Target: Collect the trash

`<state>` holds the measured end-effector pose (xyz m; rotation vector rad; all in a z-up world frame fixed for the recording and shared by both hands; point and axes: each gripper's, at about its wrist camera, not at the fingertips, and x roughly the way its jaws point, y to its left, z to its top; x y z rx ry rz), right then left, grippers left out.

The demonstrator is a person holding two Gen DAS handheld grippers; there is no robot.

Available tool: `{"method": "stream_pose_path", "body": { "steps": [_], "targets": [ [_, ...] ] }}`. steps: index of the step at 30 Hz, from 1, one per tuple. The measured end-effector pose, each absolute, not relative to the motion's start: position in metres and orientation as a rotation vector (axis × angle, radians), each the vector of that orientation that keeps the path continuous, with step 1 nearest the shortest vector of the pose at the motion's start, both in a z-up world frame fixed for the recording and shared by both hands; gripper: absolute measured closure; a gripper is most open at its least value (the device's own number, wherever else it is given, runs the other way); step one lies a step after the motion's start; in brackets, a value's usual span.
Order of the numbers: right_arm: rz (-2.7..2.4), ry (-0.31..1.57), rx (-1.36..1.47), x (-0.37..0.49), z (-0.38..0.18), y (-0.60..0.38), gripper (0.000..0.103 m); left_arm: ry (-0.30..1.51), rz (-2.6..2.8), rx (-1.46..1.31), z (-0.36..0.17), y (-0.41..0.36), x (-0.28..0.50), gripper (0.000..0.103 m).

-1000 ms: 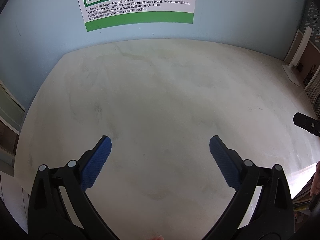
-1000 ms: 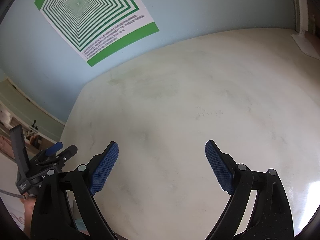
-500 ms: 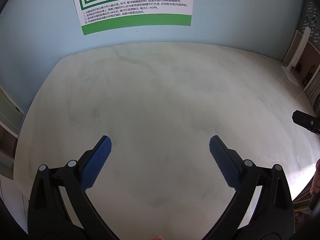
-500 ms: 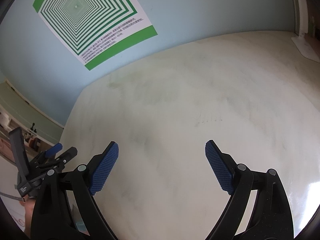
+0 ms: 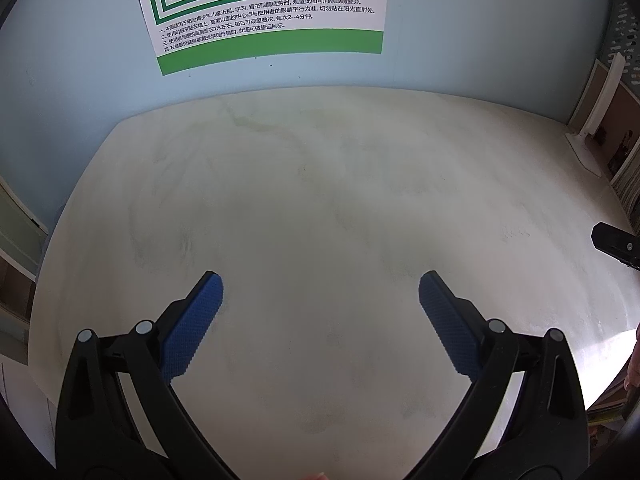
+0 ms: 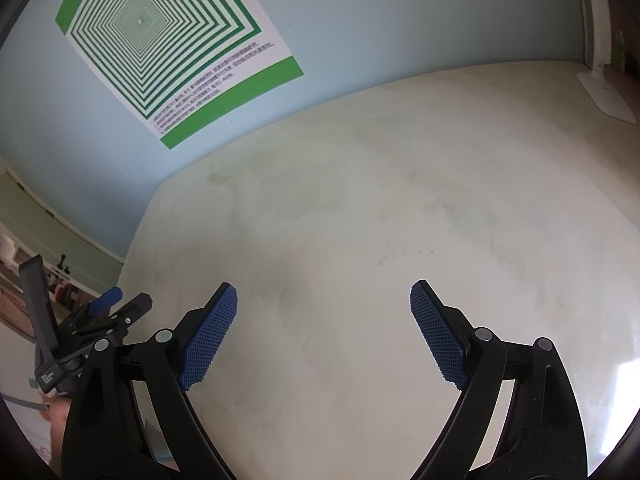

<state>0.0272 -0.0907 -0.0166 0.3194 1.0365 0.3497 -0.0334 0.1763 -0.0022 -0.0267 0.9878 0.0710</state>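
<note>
No trash shows in either view. My left gripper (image 5: 320,280) is open and empty, its blue pads spread wide over the pale tabletop (image 5: 320,184). My right gripper (image 6: 323,290) is also open and empty above the same tabletop (image 6: 380,208). The left gripper also shows in the right wrist view (image 6: 116,300) at the table's left edge. A black part of the right gripper (image 5: 616,242) shows at the right edge of the left wrist view.
A green-and-white striped poster (image 5: 264,8) hangs on the light blue wall behind the table; it also shows in the right wrist view (image 6: 168,52). A white stand (image 5: 584,148) sits at the table's far right corner, also seen in the right wrist view (image 6: 604,92). Books (image 5: 630,184) stand to the right.
Both grippers have drawn back and tilted slightly, so the wall and poster sit lower in view. Both stay open and empty.
</note>
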Motion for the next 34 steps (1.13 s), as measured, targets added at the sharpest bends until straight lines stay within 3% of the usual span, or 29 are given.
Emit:
{"method": "stream_pose_path", "body": {
  "steps": [34],
  "targets": [
    [0.318, 1.092, 0.324, 0.04, -0.031, -0.08, 0.015, 1.075, 0.05, -0.054, -0.025, 0.188, -0.009, 0.007]
  ]
}}
